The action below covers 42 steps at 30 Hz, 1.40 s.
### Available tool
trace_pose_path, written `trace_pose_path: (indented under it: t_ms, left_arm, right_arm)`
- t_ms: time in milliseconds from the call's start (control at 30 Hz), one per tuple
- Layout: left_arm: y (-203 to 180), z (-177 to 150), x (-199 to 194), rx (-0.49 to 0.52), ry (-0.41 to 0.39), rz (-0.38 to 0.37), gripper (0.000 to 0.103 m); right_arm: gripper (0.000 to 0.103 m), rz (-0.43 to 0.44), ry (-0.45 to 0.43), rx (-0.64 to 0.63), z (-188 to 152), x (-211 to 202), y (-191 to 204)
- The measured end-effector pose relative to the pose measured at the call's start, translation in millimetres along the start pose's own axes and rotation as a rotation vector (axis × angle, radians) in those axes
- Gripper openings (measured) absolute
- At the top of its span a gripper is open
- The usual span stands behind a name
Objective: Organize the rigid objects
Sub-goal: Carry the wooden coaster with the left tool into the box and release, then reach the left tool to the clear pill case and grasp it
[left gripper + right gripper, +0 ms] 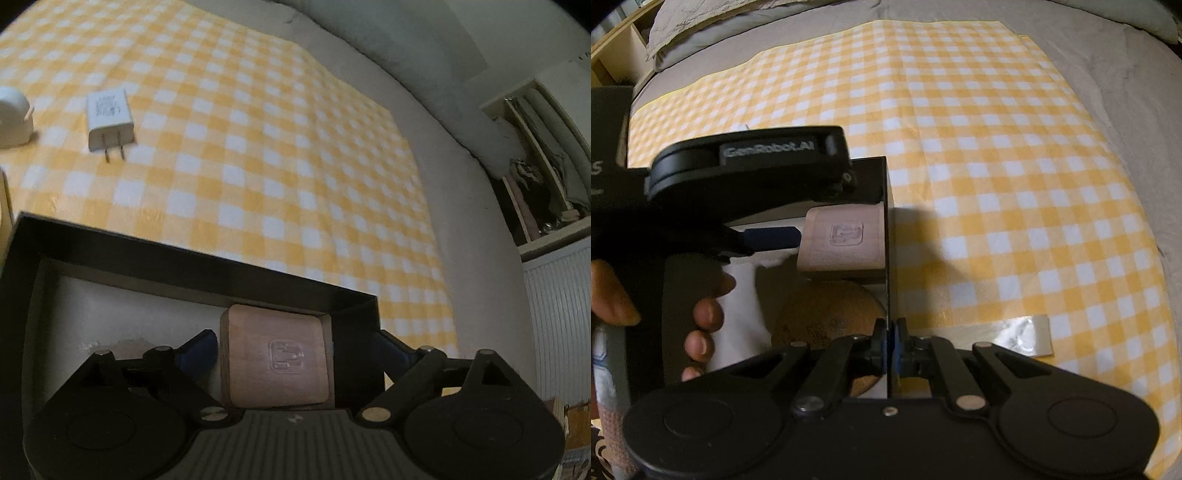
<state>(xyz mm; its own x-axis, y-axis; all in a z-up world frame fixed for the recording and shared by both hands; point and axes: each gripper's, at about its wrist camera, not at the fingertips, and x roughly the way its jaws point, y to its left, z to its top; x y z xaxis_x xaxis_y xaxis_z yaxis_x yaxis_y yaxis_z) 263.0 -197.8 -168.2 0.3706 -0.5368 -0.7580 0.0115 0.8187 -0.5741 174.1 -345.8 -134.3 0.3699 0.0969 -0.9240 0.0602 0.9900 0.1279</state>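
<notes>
1. Left gripper (275,354): jaws spread wide, flanking the wooden block (277,363) without evident contact; casing marked "GenRobot.AI" in the right wrist view.
2. Right gripper (889,345): clamped on the wall of the black box (886,184).
3. Wooden block: inside the box, against its wall, embossed logo uppermost.
4. White charger (109,120), at 10 o'clock on the checked cloth (277,147); label print illegible.

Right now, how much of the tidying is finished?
Done: a round cork coaster lies in the black box. In hand: the left gripper sets a wooden block in its corner while the right gripper pinches the wall. Left: the white charger outside.
</notes>
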Motion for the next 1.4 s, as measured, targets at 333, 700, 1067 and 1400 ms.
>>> trace_pose_path:
  t_ms: [333,700,1067,1400]
  left_arm:
    - [-7,0,-37,0.077,-0.009,-0.017,0.095]
    - [-6,-5,-116,0.293,-0.119,0.000,0.103]
    - [32,-3,-180,0.429,-0.267,0.123,0.103]
    - [120,33,-210,0.409,-0.341,0.310,0.103]
  right_arm:
    - [0.004,-0.019,0.007,-0.002,2,1,2]
    - [0.003,-0.091,0.052,-0.037,-7,1,10]
    - [0.004,-0.173,0.053,-0.086,-9,-4,26]
    - [0.003,-0.126,0.033,-0.074,-11,-7,19]
